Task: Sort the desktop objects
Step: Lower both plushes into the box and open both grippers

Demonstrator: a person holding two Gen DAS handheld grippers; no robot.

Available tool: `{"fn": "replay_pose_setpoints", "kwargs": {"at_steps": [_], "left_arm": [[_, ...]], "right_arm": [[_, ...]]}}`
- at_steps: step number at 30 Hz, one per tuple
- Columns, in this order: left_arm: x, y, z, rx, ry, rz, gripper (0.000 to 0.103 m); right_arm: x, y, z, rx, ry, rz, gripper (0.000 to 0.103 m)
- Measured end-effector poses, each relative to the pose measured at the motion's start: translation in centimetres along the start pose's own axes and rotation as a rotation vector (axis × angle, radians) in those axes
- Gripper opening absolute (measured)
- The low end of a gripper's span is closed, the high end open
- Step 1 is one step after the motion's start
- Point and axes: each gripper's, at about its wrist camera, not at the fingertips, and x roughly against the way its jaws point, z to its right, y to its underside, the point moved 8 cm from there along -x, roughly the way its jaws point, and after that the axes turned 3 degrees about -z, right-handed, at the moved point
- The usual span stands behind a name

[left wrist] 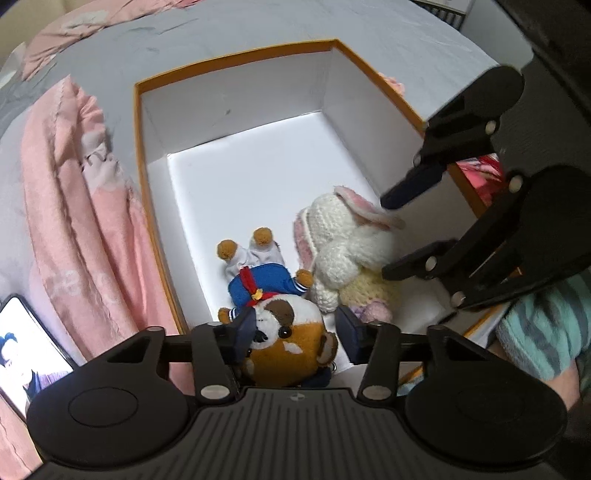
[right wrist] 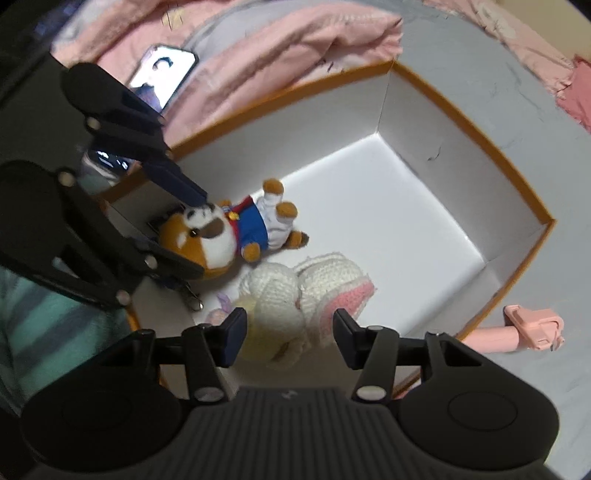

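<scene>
Bed [left wrist: 258, 26]; box [left wrist: 236, 59]; phone [left wrist: 26, 339]

Left tongs [left wrist: 295, 332] parted; right tongs [right wrist: 290, 338] parted, alongside.

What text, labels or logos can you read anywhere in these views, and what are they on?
None can be read for certain.
Pink blanket: pale lettering, too blurred and creased to read.
Phone: screen shows a picture, no legible words.
Left gripper housing: a small round emblem, too small to make out.
Orange box and both plush toys: no text visible.
</scene>
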Motion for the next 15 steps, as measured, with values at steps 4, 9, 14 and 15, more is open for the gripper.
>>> {"fn": "replay_pose_setpoints", "kwargs": {"at_steps": [4, 9, 14, 15], "left_arm": [[-0.6, -0.1, -0.2, 0.031, -0.051, 0.015, 0.048], [-0.6, -0.3, -0.6, 0.084, -0.062, 0.045, 0.039], [-0.5, -0.2, -1.3, 0.115, -0.084, 0.049, 0.033], [-0.5, -0.2, -1.5, 0.124, -0.096, 0.050, 0.032]], "right_arm": [[-1.4, 0.1, 0.0, -0.023, -0.040, -0.039, 0.055], [-1.9, -0.6, -0.3, -0.033, -0.054, 0.000, 0.050], [-1.5, -0.4, -1.6, 0.057, -0.079, 0.008, 0.040], [-1.4, -0.2, -2.1, 0.074, -0.110, 0.003, 0.038]]}}
